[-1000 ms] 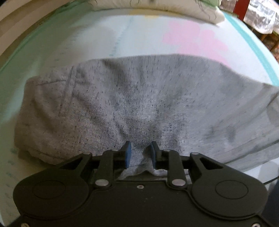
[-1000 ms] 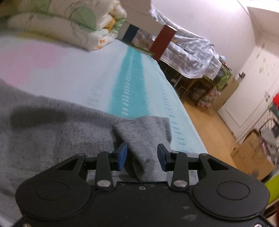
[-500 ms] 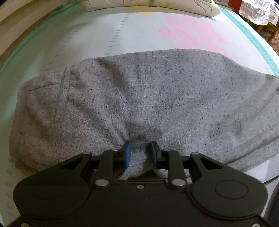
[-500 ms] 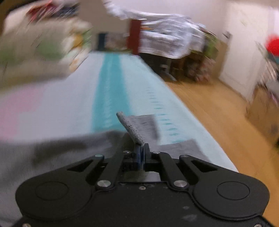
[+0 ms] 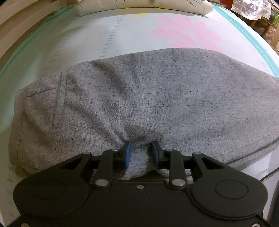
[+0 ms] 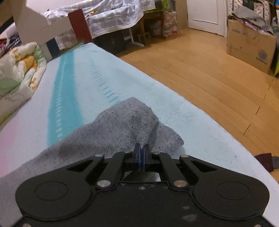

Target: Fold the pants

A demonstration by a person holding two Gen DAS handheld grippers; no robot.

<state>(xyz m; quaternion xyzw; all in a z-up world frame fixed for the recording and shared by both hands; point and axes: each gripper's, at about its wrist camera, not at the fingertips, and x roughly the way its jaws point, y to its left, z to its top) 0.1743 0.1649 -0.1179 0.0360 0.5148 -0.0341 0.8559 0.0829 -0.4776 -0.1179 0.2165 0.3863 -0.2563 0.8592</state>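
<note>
The pants (image 5: 148, 104) are taken as the landmark — grey, speckled, spread flat across a pale sheet (image 5: 87, 43).

In the left wrist view, to the left of the pants a green band of the sheet is seen, and a seam with a pocket line runs down the pants' left part. Beyond the pants, a pillow (image 5: 143, 5) lies at the far edge of the sheet, and a pink flower print (image 5: 188, 33) is seen just past the far edge of the pants. At the near edge of the pants, the left gripper (image 5: 140, 153) is placed with its jaws apart; a bunched fold of cloth sits between the blue pads (image 5: 127, 154), and creases fan out from that spot. Whether the pads press the cloth cannot be told. To the right of the pants, a teal stripe runs along the sheet.

In the right wrist view, a folded quilt (image 6: 17, 73) lies to the left of the pants, well apart from them. A teal stripe (image 6: 64, 90) passes behind the pants. One end of the pants (image 6: 122, 127) is lifted into a peak, and the right gripper (image 6: 141, 153) is clamped on it — the pads are pressed together with a ribbed hem edge caught between them. To the right of the pants, past the sheet's edge, a wooden floor (image 6: 209, 78) is seen, with a cardboard box (image 6: 251, 43) at its far right.
</note>
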